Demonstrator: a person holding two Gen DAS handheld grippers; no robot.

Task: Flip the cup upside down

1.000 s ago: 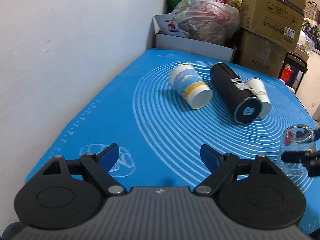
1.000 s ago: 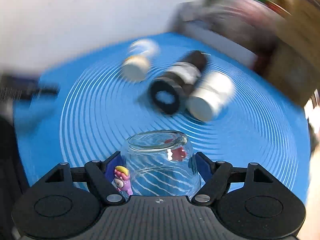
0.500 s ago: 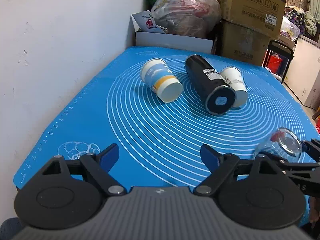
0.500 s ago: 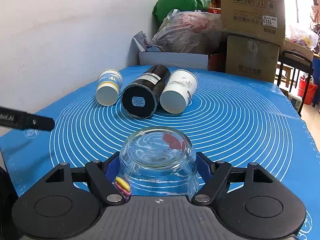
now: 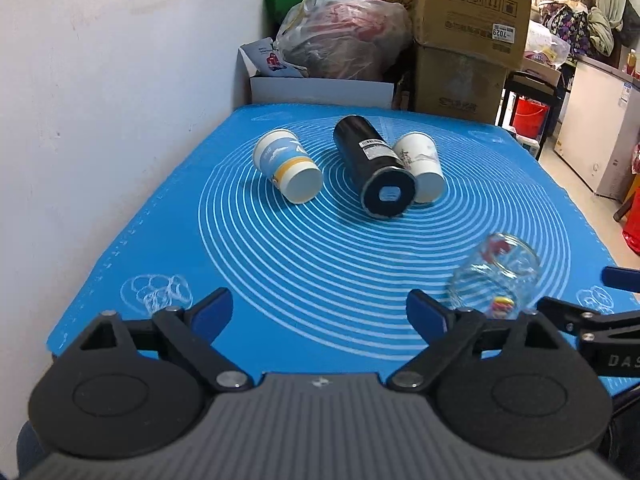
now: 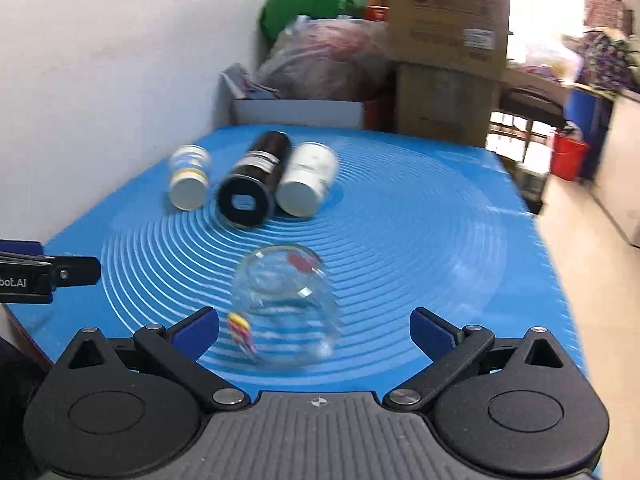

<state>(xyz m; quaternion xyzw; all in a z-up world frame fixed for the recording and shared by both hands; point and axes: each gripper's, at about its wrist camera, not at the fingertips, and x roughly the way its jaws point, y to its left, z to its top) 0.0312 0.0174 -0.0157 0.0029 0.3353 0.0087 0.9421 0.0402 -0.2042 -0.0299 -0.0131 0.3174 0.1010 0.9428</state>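
A clear glass cup (image 6: 286, 300) with small coloured cartoon prints stands base up on the blue mat (image 6: 420, 240), blurred and slightly tilted. My right gripper (image 6: 316, 328) is open, its fingers wide apart on either side of the cup, not touching it. The cup also shows in the left wrist view (image 5: 496, 276), at the mat's front right. My left gripper (image 5: 320, 310) is open and empty over the mat's front edge, left of the cup.
A blue-and-yellow paper cup (image 5: 288, 170), a black cylinder (image 5: 374, 172) and a white paper cup (image 5: 420, 166) lie on their sides mid-mat. Boxes (image 5: 468, 36) and bags (image 5: 344, 36) stand behind; a white wall (image 5: 100, 100) runs along the left.
My right gripper has opened and let go of the glass cup, which now stands base up on the mat. The gripper has pulled back a little. The left gripper stays open.
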